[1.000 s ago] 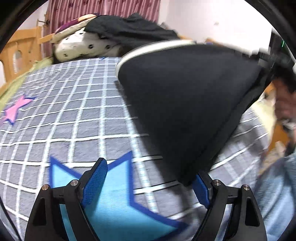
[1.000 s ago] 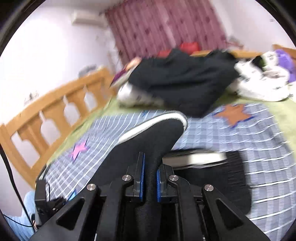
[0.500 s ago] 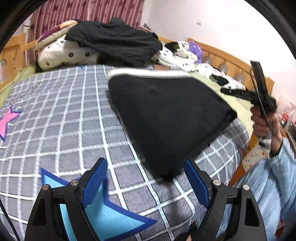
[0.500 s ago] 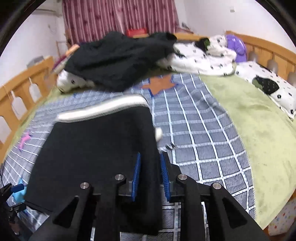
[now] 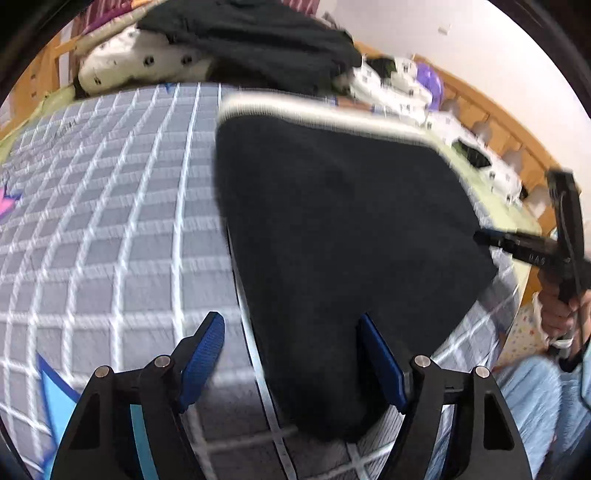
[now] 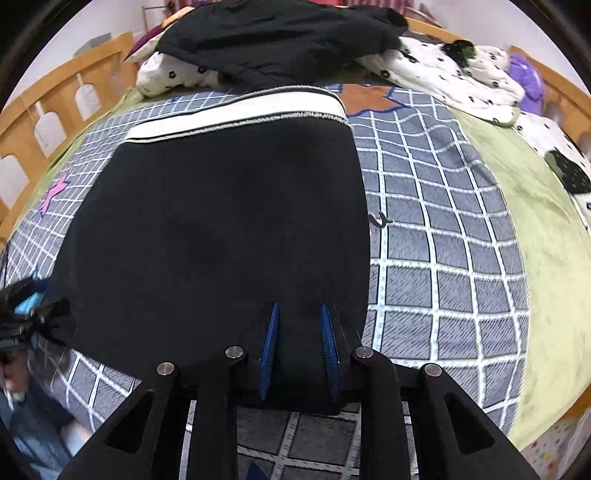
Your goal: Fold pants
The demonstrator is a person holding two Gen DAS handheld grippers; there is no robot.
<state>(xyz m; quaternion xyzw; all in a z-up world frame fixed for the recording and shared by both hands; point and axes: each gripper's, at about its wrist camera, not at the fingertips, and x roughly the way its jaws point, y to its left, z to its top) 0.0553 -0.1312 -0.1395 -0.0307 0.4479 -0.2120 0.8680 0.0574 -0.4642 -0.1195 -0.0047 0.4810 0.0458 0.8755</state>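
The black pants lie folded flat on the grey checked bedspread, with the white waistband at the far end. In the left wrist view the pants fill the middle. My left gripper is open and empty; its blue pads straddle the near corner of the fold without touching it. My right gripper is open a little above the near right edge of the pants, not gripping the cloth. It also shows in the left wrist view at the right, clear of the pants.
A heap of black clothes and white spotted bedding lies at the head of the bed. A wooden rail runs along the left side. A green blanket covers the right side. The bed's near edge is just below the grippers.
The right gripper laid the lifted pants down flat and let go, its pads now parted. The left gripper moved in closer to the near corner of the fold.
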